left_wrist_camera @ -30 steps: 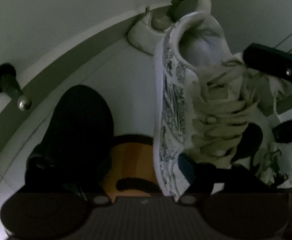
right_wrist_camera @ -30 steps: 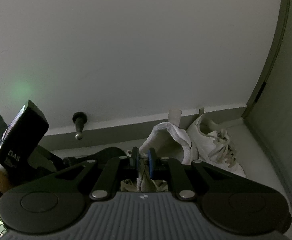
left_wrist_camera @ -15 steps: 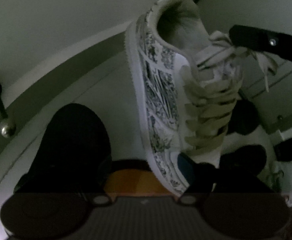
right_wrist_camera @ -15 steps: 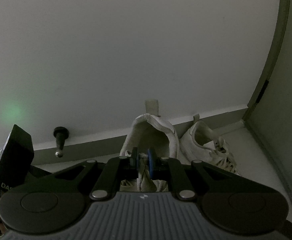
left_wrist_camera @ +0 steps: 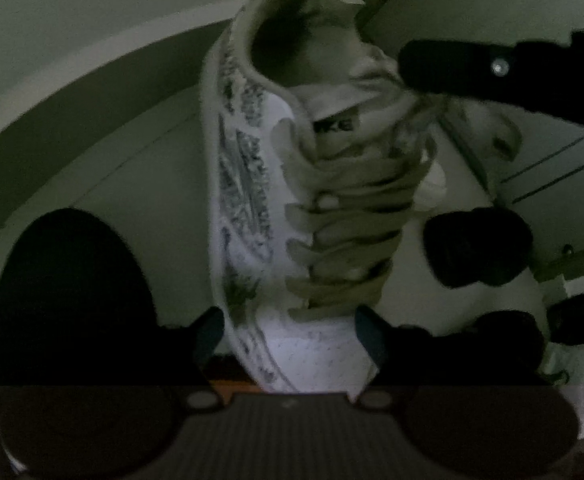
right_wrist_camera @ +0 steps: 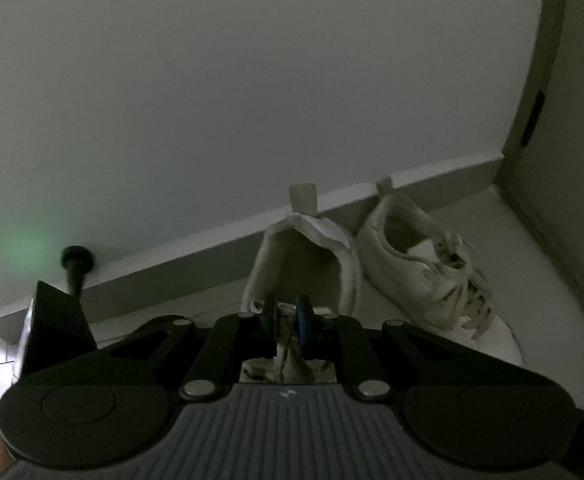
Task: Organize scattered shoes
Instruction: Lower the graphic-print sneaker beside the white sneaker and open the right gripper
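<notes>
The left claw (left_wrist_camera: 288, 332) spans the toe of a patterned sneaker (left_wrist_camera: 276, 184); its jaws are opening, the shoe lies between them, and whether the pads press on it cannot be told from the dim, blurred left wrist view. The right claw (right_wrist_camera: 286, 314) is fully closed, pinching the tongue or lace material of this shoe just ahead of its collar. The shoe is carried heel-first toward the baseboard (right_wrist_camera: 196, 256), just beside a plain white sneaker (right_wrist_camera: 424, 272) that rests on the floor (right_wrist_camera: 504, 240) near the corner. Risk: as the left jaws widen, the toe probably loses support and the weight passes to the right claw's narrow pinch on soft fabric; that material could slip out, or the shoe could swing and drop. A second risk is collision: the heel tab is close to the wall and the neighbouring shoe, so a descent at a skewed angle could knock the white sneaker out of line. The loose laces could also snag on a claw finger during withdrawal. The held shoe is white with a dark printed pattern along its side, broad pale laces, a padded collar and a heel pull tab; it appears worn and slightly soiled.
</notes>
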The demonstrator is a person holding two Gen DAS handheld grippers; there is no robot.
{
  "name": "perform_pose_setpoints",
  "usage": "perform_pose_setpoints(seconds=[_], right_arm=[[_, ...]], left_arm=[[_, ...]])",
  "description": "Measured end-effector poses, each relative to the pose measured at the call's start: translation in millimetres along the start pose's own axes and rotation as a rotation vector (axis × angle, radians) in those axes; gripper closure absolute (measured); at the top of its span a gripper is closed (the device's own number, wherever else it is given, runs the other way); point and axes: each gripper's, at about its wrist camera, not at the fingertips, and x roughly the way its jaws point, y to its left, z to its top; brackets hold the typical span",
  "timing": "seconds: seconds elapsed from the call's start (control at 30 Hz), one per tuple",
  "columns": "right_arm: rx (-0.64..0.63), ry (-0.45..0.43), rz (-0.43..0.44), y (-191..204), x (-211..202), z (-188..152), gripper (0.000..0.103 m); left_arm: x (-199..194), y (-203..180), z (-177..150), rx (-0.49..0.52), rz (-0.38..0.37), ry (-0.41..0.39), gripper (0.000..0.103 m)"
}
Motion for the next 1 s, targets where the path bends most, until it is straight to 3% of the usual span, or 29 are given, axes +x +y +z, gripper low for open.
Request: perform_pose_setpoints(seconds=[0.27,0.47,0.6,0.67,0.73,0.8,1.0], right_arm=[[0.067,0.001,0.021,-13,28,-3,0.092],[0.164,0.031,-0.009,-30,46,-13,0.086],[0.178,0.021,-0.011,-31,43,-27,0.058],[0.183,0.012,0.0,-31,42,-33,0.053],[0.193,-0.013,0.009,-29,36,-40,0.032],[0.211,-0.034,0.004,-28,30,-44,0.021],[0.285,-0.027,-0.015,-30,19,-63,0.019]], left_arm=[[28,3,7,-0.085,-0.006,-0.016,0.013],[33,5,2,-0.105,-0.008,-0.036,0.017],[32,11,-2,-0.109,-0.019,-0.036,0.023],[24,13,-3,-0.119,-0.006,-0.033,0.023],[17,13,-3,-0.126,0.002,-0.03,0.022],[15,14,-7,-0.135,0.007,-0.021,0.022],[4,21,-13,-0.124,0.071,0.007,0.022]])
